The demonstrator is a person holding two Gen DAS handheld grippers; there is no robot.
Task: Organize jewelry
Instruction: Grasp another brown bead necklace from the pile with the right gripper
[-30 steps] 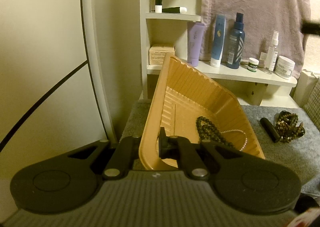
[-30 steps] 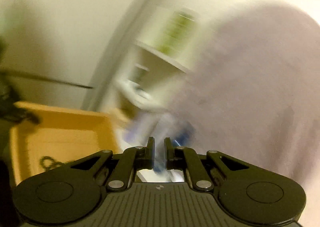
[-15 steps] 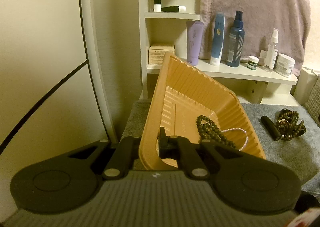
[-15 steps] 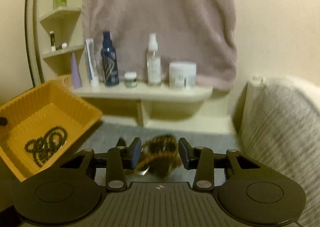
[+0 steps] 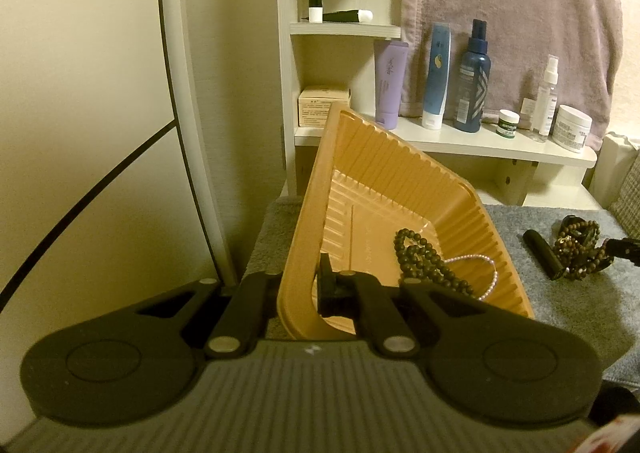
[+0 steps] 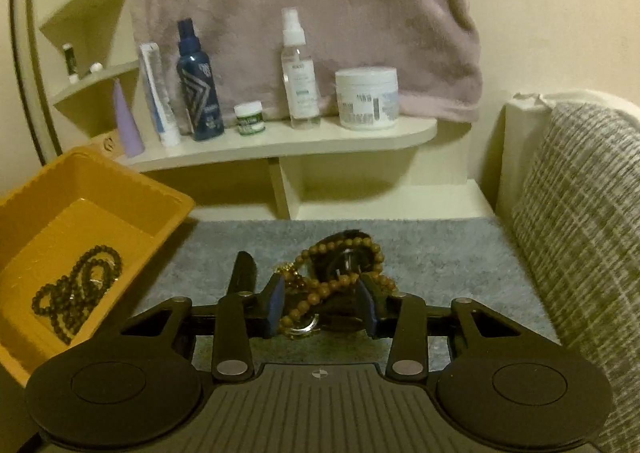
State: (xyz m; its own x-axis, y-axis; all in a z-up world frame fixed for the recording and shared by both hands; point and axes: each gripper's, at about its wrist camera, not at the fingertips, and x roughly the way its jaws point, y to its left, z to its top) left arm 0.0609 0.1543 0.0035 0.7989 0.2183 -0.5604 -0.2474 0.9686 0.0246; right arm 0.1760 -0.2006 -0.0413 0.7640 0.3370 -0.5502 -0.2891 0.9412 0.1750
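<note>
Right wrist: right tongs agape around one bead heap; left tongs clamped on one tray.

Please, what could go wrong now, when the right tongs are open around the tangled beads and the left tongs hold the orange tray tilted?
1. The bead pile is tangled, so the right tongs may lift several pieces together, or drag the black tube beside it.
2. The left tongs pinch only the rim of the tilted orange tray; it could slip, and the dark beads and pearl strand may slide out.
</note>
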